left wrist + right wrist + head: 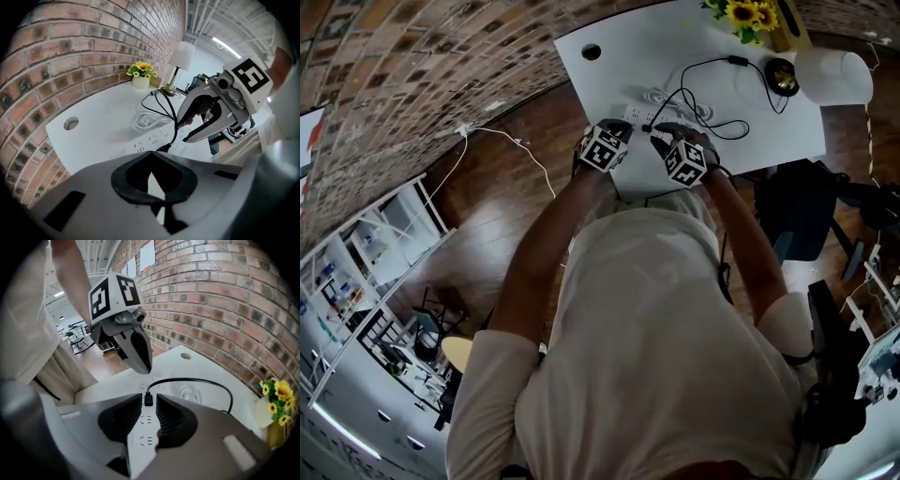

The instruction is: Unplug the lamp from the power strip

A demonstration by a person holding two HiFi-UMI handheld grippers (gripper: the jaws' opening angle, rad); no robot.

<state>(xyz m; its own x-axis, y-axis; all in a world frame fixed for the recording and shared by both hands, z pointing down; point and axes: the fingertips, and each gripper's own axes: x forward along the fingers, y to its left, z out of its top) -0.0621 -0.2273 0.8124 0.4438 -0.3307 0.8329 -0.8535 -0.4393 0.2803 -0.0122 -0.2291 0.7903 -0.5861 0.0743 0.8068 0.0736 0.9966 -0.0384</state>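
A white power strip (639, 116) lies on the white table (628, 56), and the lamp's black plug (148, 398) sits in one of its sockets. My right gripper (149, 405) is open, its pads either side of the plug with a small gap on both sides. The black cord (197, 380) loops away toward the lamp (832, 75) with its white shade. My left gripper (140, 365) is shut with nothing in it, its tip down on the power strip (143, 441) just beyond the plug. In the left gripper view the right gripper (180, 133) reaches down at the plug (164, 149).
A vase of sunflowers (750, 14) stands by the lamp at the table's far corner. A coiled white cable (145, 121) lies behind the strip, and a round cable hole (592, 52) is at the left. A brick wall (70, 56) borders the table. A dark chair (806, 216) stands to the right.
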